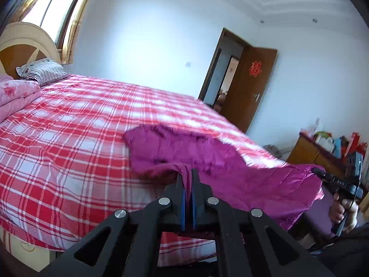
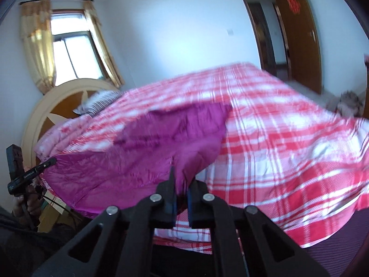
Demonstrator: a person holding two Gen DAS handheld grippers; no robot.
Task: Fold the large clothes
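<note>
A large magenta garment (image 1: 207,159) lies over the near edge of a bed with a red and white plaid cover (image 1: 69,124). My left gripper (image 1: 187,173) is shut on a corner of the garment. My right gripper (image 2: 183,177) is shut on another corner of the same garment (image 2: 161,138). The cloth hangs stretched between the two grippers along the bed's near edge. The right gripper also shows in the left wrist view (image 1: 317,170), and the left gripper in the right wrist view (image 2: 53,161).
A striped pillow (image 1: 43,71) and a pink folded quilt (image 1: 16,94) lie by the headboard (image 1: 20,43). An open brown door (image 1: 251,85) stands beyond the bed. A wooden cabinet (image 1: 316,154) with clutter is at the right.
</note>
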